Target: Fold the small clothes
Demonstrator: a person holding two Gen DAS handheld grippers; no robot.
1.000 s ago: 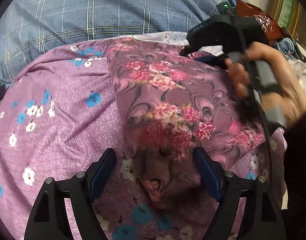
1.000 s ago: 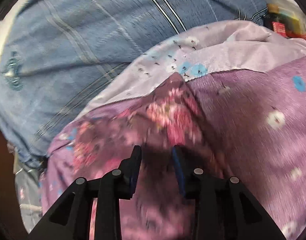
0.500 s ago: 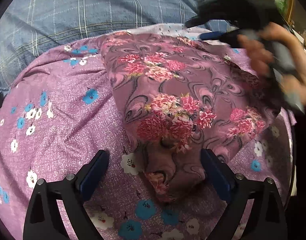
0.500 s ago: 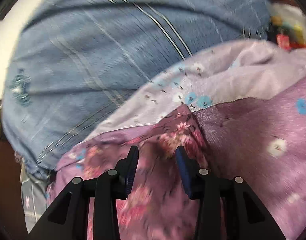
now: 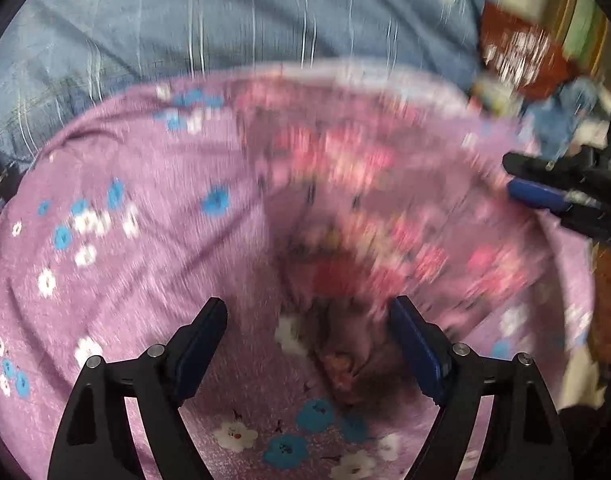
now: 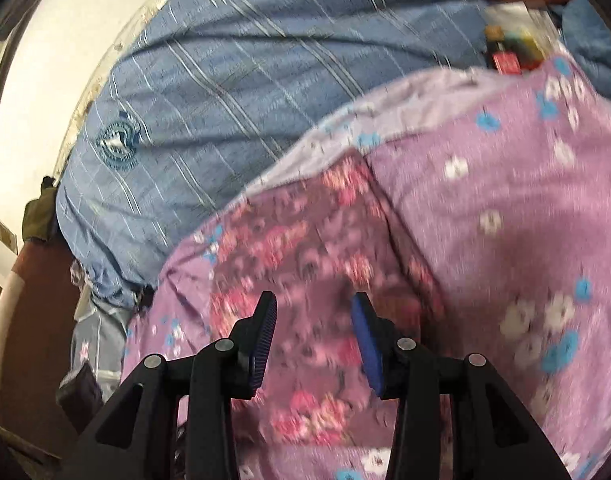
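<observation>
Left tool (image 5: 307, 336): jaws spread wide, holding nothing, over the near corner of the garment.
Right tool (image 6: 313, 338): jaws parted, nothing between them, above the garment.
Floral garment (image 5: 357, 200): mauve, pink flowers, lying on purple bedspread (image 5: 145, 264).
Blue checked blanket (image 6: 233, 92): beyond the bedspread.
Image quality: motion-blurred.

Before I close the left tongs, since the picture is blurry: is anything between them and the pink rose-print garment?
Nothing visible does. The open left tongs straddle the rose-print garment's near corner, with only the purple flowered sheet underneath.
</observation>
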